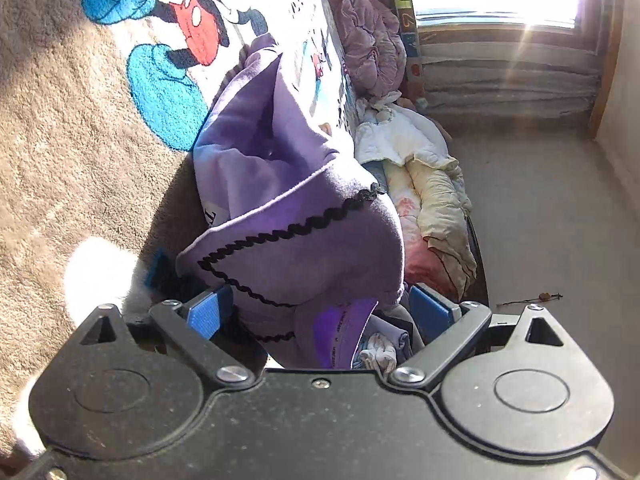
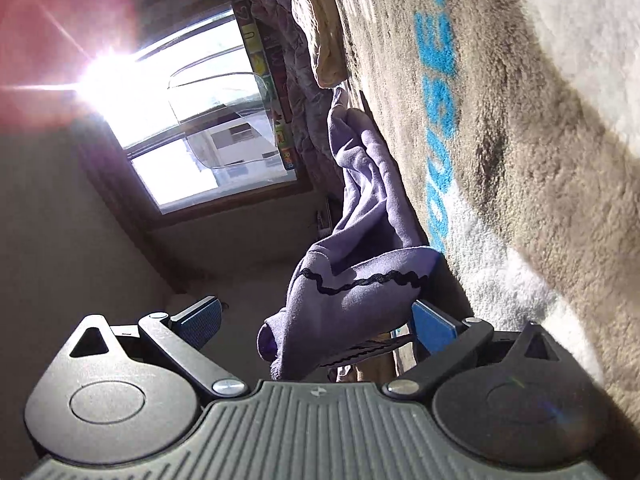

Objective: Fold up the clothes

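Both wrist views are rolled hard sideways, so the blanket-covered bed runs up one side of each frame. The left gripper (image 1: 320, 314) has its blue pads (image 1: 204, 314) spread wide. The purple garment (image 1: 292, 216) bulges between them and just ahead, not pinched; it seems to brush the inner face of one pad, hard to be sure. The right gripper (image 2: 316, 320) is also spread wide. In its view the garment (image 2: 360, 280) hangs in the gap nearer the right-hand pad (image 2: 434, 326), with the other pad (image 2: 200, 322) well clear.

The garment is lilac knit with black zigzag trim (image 1: 256, 240) along a curved edge, a darker purple inner lining and a tag showing low down. It is crumpled and draped off the edge of the bed, its far end lying up on the plush blanket (image 1: 80, 140), which is tan with a cartoon mouse print.

Farther off, a heap of pale clothes (image 1: 420, 168) lies beside the bed, then a rumpled mauve quilt (image 1: 368, 40), then a glaring window (image 2: 192, 120).
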